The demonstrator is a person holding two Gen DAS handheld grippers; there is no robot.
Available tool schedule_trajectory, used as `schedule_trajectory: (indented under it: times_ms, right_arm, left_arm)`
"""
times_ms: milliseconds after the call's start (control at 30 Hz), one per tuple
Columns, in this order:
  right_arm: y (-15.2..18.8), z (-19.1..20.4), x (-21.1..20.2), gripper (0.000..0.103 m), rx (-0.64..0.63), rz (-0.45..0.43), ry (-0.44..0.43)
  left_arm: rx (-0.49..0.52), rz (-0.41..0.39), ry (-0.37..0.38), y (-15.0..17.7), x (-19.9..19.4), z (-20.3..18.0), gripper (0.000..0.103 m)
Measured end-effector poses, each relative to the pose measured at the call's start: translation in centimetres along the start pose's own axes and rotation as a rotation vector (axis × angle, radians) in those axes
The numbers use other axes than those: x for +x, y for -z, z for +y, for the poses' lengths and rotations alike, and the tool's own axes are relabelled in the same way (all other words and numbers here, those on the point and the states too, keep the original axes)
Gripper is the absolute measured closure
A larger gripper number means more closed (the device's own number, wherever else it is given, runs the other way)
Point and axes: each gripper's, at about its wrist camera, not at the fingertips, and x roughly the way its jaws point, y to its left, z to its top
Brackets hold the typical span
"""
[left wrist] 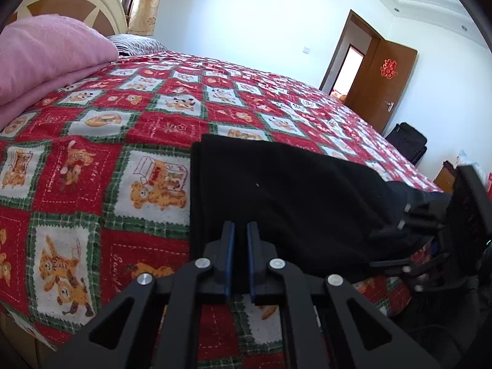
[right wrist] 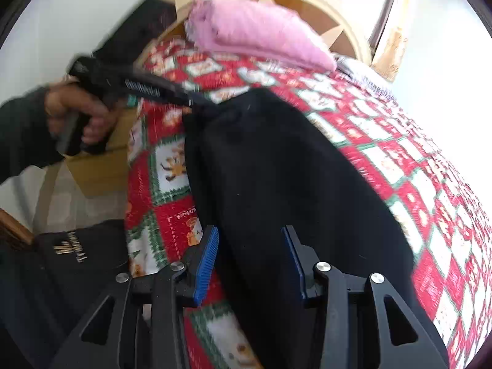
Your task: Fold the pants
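The black pants (left wrist: 276,190) lie folded on the patterned bedspread (left wrist: 92,153). The left gripper (left wrist: 240,256) pinches their near edge; the right gripper (right wrist: 250,264) straddles the cloth, jaws apart, and should clamp before lifting evenly.

The right gripper (right wrist: 250,261) stands with its blue-padded fingers (right wrist: 205,266) apart over the near end of the black pants (right wrist: 276,169), which lie folded lengthwise on the bed (right wrist: 430,184) — its cover red, green and white checks. At the far end the left gripper (right wrist: 196,103), held in a hand (right wrist: 77,110), meets the cloth. A folded pink blanket (right wrist: 255,30) lies by the headboard (right wrist: 347,15) — the view is blurred.
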Motion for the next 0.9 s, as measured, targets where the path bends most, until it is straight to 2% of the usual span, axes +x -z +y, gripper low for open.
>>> schedule_trajectory:
  times_ms: [67, 100, 200, 267, 300, 433, 600, 633, 733, 833, 900]
  right_arm:
    - [-0.1, 0.4, 0.9, 0.087, -0.002, 0.013, -0.007]
    - [-0.2, 0.6, 0.8, 0.099, -0.004, 0.002, -0.005]
    - [-0.7, 1.0, -0.7, 0.099, -0.003, -0.034, -0.012]
    - [-1.0, 1.2, -1.2, 0.099, -0.014, -0.045, -0.004]
    - [-1.1, 1.2, -1.4, 0.099, -0.017, -0.045, -0.001]
    - [-1.0, 1.1, -1.2, 0.099, -0.001, -0.042, -0.005]
    - [-1.3, 1.1, -2.6, 0.1, 0.021, -0.088, -0.035]
    - [-1.4, 1.1, -2.9, 0.103, 0.029, -0.098, -0.049]
    - [-1.6, 1.3, -3.5, 0.103, 0.036, -0.124, -0.105]
    - [-1.2, 2.4, -2.1, 0.103, -0.019, -0.078, -0.04]
    - [-0.8, 2.2, -1.6, 0.102, 0.007, -0.074, -0.065]
  left_arm:
    - [-0.013, -0.005, 0.009, 0.0, -0.3, 0.3, 0.096]
    - [-0.014, -0.006, 0.01, 0.0, -0.5, 0.4, 0.096]
    - [-0.015, -0.003, 0.014, -0.2, -1.0, 0.7, 0.096]
    - [-0.005, -0.002, -0.024, -0.2, -1.1, 0.6, 0.096]
    - [-0.006, 0.0, -0.019, -0.2, -1.0, 0.6, 0.095]
    - [-0.003, 0.012, -0.033, -0.2, -0.5, 0.4, 0.083]
    - [0.012, 0.035, -0.017, 0.0, -0.4, 0.3, 0.086]
    - [0.011, 0.042, -0.017, 0.0, -0.5, 0.4, 0.087]
    - [-0.001, 0.045, -0.021, -0.2, -0.9, 0.9, 0.087]
    - [-0.029, 0.019, -0.052, -0.2, -1.1, 1.5, 0.085]
    - [-0.052, 0.02, -0.049, -0.2, -1.0, 1.8, 0.082]
